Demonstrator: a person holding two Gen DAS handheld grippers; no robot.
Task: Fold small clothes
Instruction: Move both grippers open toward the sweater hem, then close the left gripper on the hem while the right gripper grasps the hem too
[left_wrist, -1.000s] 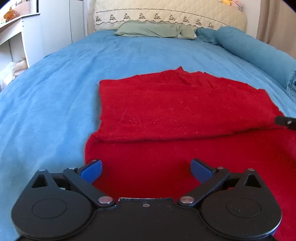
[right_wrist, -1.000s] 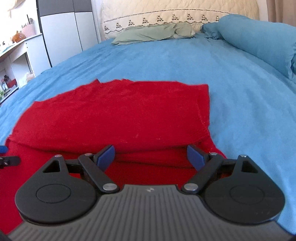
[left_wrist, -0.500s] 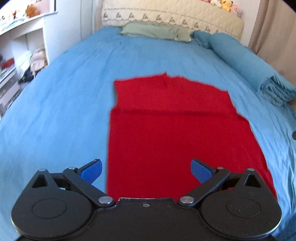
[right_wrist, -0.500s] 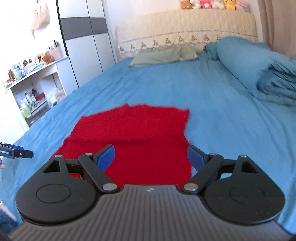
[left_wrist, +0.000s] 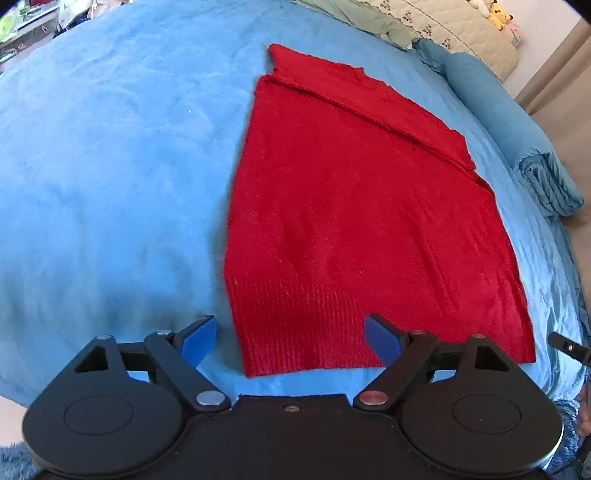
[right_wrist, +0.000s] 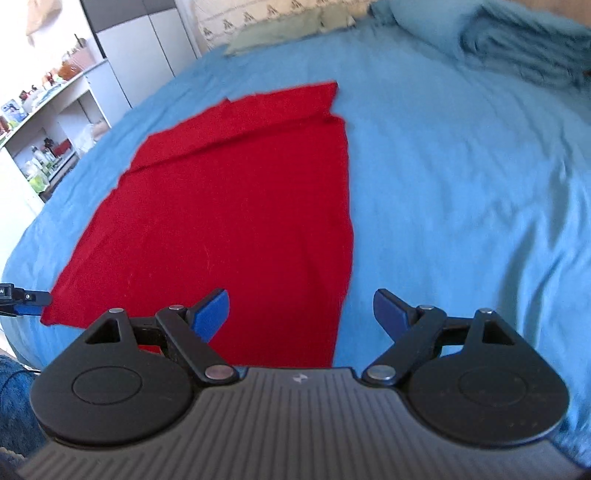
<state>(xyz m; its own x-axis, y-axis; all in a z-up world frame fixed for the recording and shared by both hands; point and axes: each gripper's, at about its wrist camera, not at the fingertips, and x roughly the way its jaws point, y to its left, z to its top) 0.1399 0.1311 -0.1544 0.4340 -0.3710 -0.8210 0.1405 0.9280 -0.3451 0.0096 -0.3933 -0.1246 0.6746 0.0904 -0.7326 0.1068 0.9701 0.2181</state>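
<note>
Two open, empty grippers, left (left_wrist: 286, 341) and right (right_wrist: 301, 314), above the near hem corners of the red sweater (left_wrist: 354, 221) flat on the bed (left_wrist: 110, 147): better to pinch both corners evenly.

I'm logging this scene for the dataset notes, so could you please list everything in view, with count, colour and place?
Red knit garment: one, red, flat on the bed, far end folded over, ribbed hem nearest the grippers.
Bed sheet: one, blue, under the garment.
Folded blanket: one, blue, along the bed's right edge.
Pillow: one, pale green, at the headboard.
Headboard: one, cream, quilted, at the far end.
Plush toys: several, yellow and pink, on the headboard; count unclear.
Shelves: white, cluttered with small items, left of the bed.
Wardrobe: one, white and grey, beside the shelves.
Left gripper: black, blue pads, jaws open over the hem's left corner.
Right gripper: black and grey, jaws open over the hem's right corner.
</note>
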